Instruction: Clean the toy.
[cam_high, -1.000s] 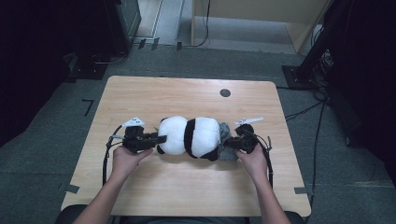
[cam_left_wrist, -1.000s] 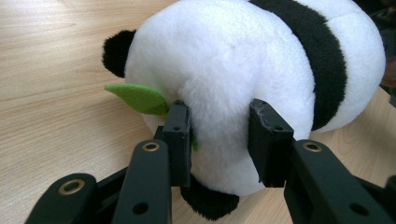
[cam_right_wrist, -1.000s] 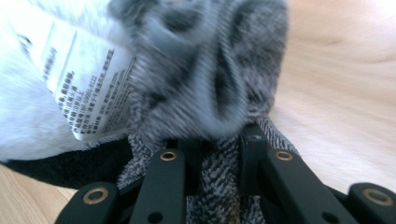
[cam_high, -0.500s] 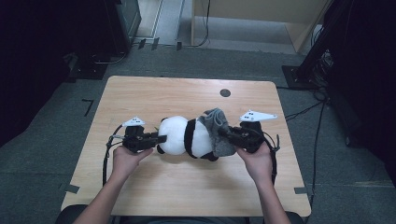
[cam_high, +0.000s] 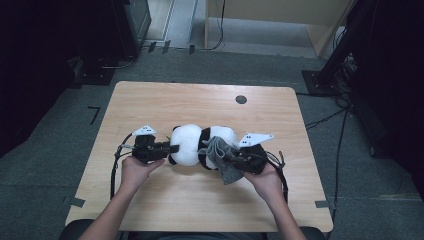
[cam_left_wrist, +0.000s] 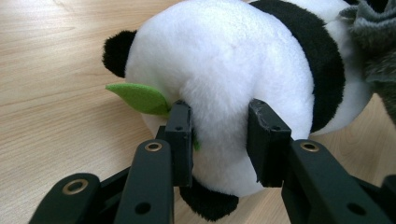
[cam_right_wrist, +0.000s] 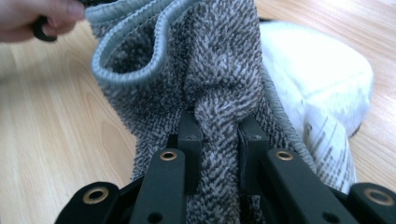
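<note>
On the wooden bench (cam_high: 150, 100), from left to right:
Left tool (cam_high: 170, 148): clamped on the white head end of the plush panda (cam_high: 192, 145), its jaws pressed into the fur just beside a green felt leaf (cam_left_wrist: 137, 98).
Plush panda: lying on its side at the middle of the bench, between the two tools.
Grey cloth (cam_high: 222, 157): bunched over the panda's right end, partly draped onto the bench.
Right tool (cam_high: 231, 160): pinched tight on a fold of the grey cloth, held above the bench.
</note>
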